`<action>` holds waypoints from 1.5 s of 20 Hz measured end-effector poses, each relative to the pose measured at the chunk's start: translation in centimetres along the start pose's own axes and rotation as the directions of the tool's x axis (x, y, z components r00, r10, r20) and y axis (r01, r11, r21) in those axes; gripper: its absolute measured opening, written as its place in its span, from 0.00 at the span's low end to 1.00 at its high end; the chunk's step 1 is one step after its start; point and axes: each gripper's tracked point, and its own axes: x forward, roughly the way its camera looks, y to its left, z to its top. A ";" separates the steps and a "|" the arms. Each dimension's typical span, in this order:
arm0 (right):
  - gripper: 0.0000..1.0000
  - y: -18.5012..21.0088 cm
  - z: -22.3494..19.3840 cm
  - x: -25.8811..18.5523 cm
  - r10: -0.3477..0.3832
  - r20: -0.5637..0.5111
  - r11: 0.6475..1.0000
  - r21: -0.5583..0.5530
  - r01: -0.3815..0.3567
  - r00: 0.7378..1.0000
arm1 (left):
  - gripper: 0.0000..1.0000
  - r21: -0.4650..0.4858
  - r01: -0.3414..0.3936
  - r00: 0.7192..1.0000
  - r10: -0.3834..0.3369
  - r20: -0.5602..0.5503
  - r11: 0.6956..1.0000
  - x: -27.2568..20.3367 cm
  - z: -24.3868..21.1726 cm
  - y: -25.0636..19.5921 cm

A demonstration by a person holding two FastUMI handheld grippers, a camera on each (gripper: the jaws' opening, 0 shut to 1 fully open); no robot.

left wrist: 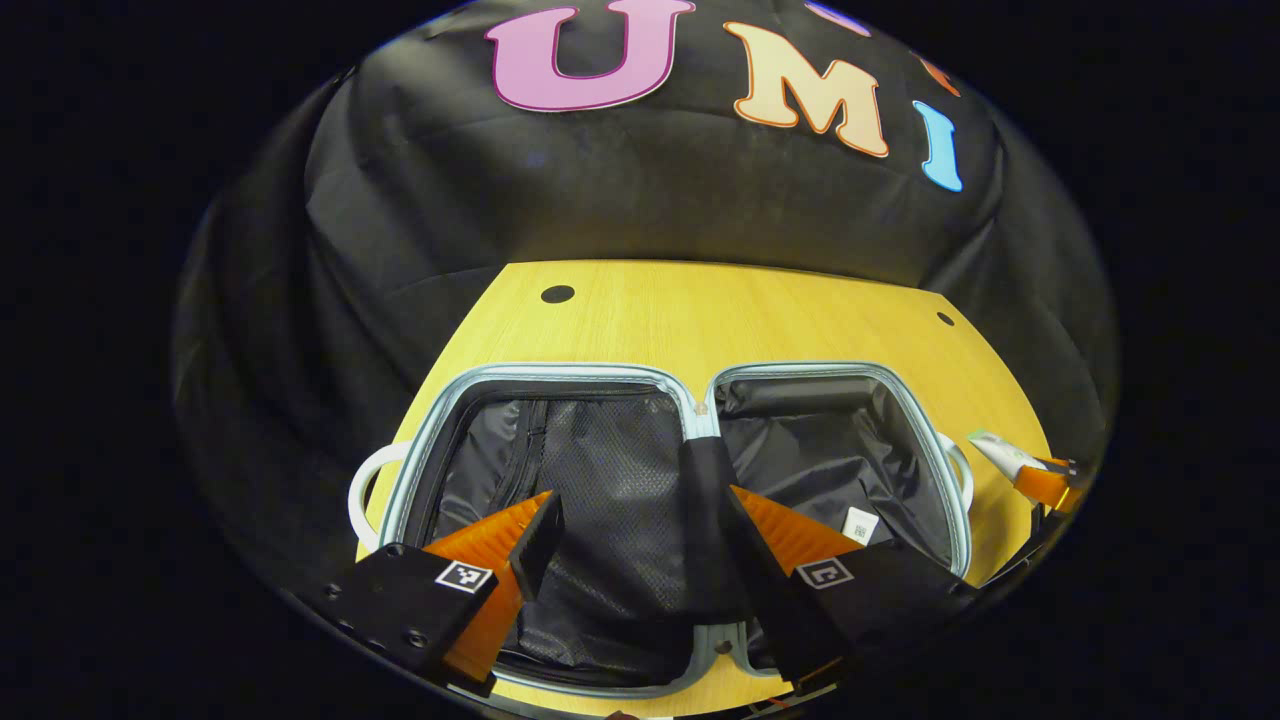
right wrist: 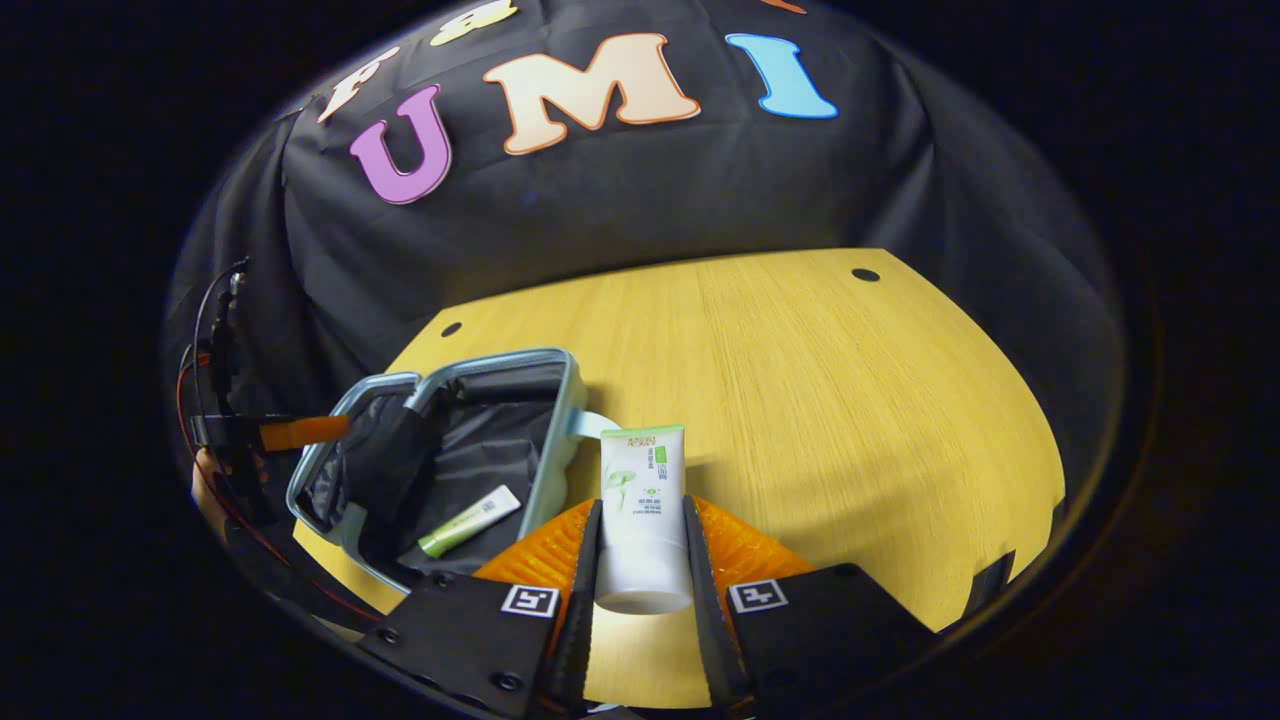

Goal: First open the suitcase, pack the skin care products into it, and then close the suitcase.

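Note:
The suitcase (left wrist: 560,372) lies open flat on the wooden table, both black-lined halves facing up inside a pale blue rim. My left gripper (left wrist: 625,500) hovers open over its left half, with nothing between the fingers. In the right gripper view, my right gripper (right wrist: 643,510) is shut on a white tube with green print (right wrist: 643,500), held upright just right of the suitcase (right wrist: 560,420). A smaller white and green tube (right wrist: 470,520) lies inside the near half. The left gripper (right wrist: 290,432) shows beyond the case, and the right gripper (left wrist: 1040,482) with its tube (left wrist: 1000,455) shows at the far right.
The table (right wrist: 850,400) stretches bare to the right of the suitcase, with small dark holes (right wrist: 865,274) near its far corners. White handles (left wrist: 365,490) stick out from the case's sides. Black cloth walls close in behind the table.

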 end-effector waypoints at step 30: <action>0.94 9.4 1.3 1.6 0.076 0.009 0.997 -0.022 -0.076 0.997 | 0.93 -0.256 -0.225 0.963 0.176 -0.203 0.940 4.9 -5.3 25.8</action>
